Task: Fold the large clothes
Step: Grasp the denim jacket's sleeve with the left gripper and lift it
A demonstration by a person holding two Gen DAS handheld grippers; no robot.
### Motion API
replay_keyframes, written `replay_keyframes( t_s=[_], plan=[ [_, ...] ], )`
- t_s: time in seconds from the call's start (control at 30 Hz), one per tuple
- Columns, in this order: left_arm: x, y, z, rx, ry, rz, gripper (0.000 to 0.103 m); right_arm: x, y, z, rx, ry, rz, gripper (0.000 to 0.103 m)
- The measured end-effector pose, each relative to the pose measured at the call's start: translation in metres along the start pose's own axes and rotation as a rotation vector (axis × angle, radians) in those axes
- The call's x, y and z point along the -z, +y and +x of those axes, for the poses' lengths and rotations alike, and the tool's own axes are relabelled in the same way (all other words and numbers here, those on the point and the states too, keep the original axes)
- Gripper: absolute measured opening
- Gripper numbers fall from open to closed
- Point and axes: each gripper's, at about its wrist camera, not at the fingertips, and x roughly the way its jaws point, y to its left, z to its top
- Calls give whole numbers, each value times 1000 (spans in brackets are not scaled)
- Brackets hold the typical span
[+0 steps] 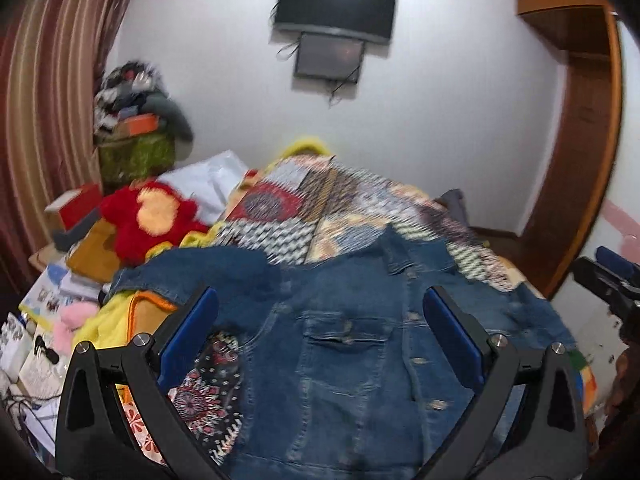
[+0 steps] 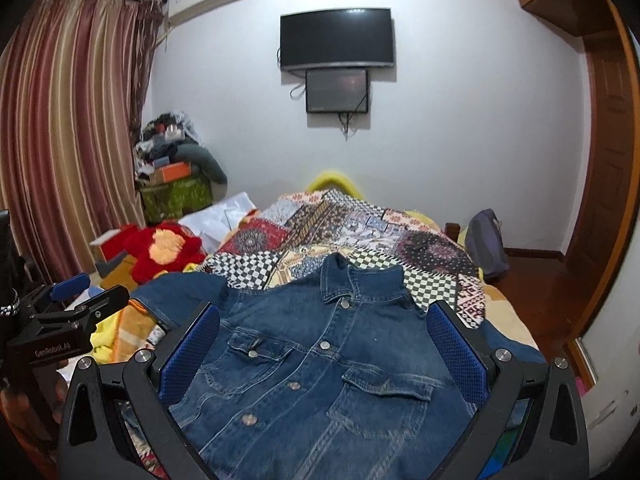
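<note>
A blue denim jacket (image 2: 320,360) lies front up and buttoned on the patchwork bedspread (image 2: 340,224), collar toward the far wall. It also shows in the left wrist view (image 1: 340,340), with its left sleeve (image 1: 192,276) spread out to the side. My left gripper (image 1: 320,312) is open and empty above the jacket's left chest. My right gripper (image 2: 324,328) is open and empty above the jacket's middle. The left gripper also shows at the left edge of the right wrist view (image 2: 76,292); the right gripper shows at the right edge of the left wrist view (image 1: 608,276).
A red plush toy (image 2: 164,252), yellow and orange cloths (image 1: 116,320), boxes and papers (image 1: 40,320) crowd the bed's left side. A grey bag (image 2: 486,240) sits at the bed's far right. Striped curtains (image 2: 68,128) hang at left, a wooden door frame (image 2: 608,160) at right.
</note>
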Motion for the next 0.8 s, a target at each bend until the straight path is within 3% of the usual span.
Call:
replay_keyframes(
  t_s=[0.2,0.33,0.43,0.67,0.8],
  plan=[
    [8,48,65,-55,130,-76,103,2,3,87,-5,186,-34,103],
    [21,85,103,-50,231,-148,103,24,0,149,-26,349,-40,103],
    [30,107,126,-57,296,-171,103,37,-1,177,-34,417,-29,103],
    [42,157,176,53,414,-329,102,60,-8,224,-78,539,-11,103],
    [41,173,196,125,434,-408,89,65,-9,237,-108,588,15,103]
  ],
)
